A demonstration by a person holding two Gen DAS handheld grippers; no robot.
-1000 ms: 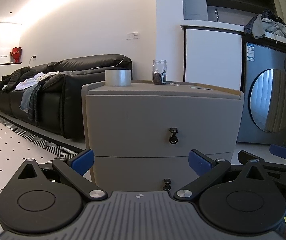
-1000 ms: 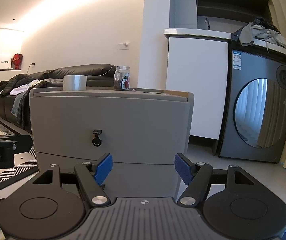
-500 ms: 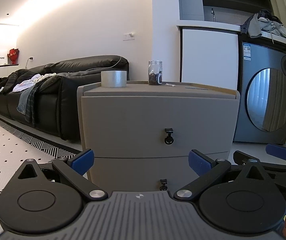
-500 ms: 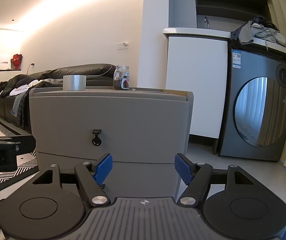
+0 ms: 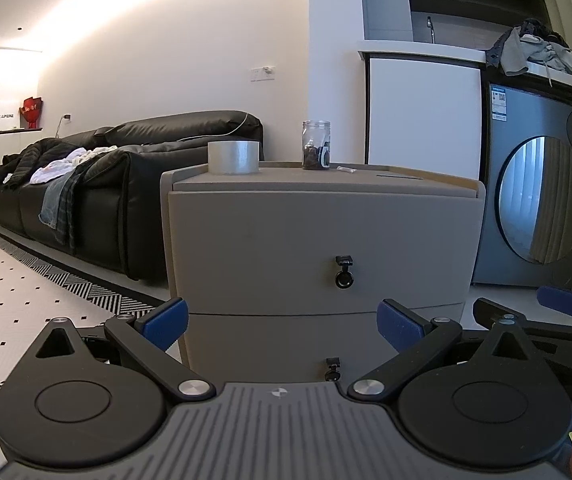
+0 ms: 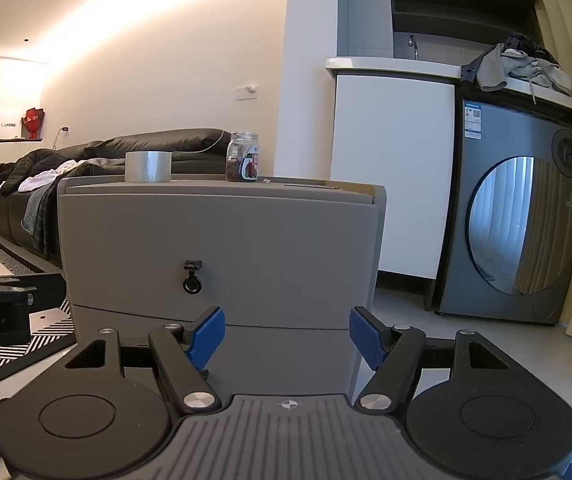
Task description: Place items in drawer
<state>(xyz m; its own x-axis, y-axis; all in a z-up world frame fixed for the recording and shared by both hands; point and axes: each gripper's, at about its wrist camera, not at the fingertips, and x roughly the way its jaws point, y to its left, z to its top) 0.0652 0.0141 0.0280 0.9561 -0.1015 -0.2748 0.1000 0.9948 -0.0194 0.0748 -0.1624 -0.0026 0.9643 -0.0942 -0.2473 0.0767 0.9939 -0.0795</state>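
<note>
Jaws spread wide on both the left gripper (image 5: 282, 322) and the right gripper (image 6: 286, 336), blue pads well apart, nothing held between them. Both aimed level at the front of a grey drawer cabinet (image 5: 318, 240), near but not touching. Behind and to the left, a long black sofa (image 5: 86, 184) strewn with clothes; to the right, a grey front-loading washing machine (image 5: 538, 200) with a heap of clothing (image 5: 534, 50) on the counter above. Upper drawer (image 6: 222, 252) shut, small black ring pull (image 6: 192, 278) at its middle; lower drawer (image 5: 318, 344) also shut, its pull (image 5: 333, 368) just above the left gripper's body. On the cabinet top, a roll of clear tape (image 5: 234, 157) standing near the left front edge, a glass jar (image 5: 316, 145) with dark contents further back and apart from it, and a tiny pale scrap (image 5: 345, 169) just right of the jar, too small to identify. At the right edge of the left wrist view, the right gripper's blue fingertips (image 5: 562, 302), beside the cabinet's corner.
</note>
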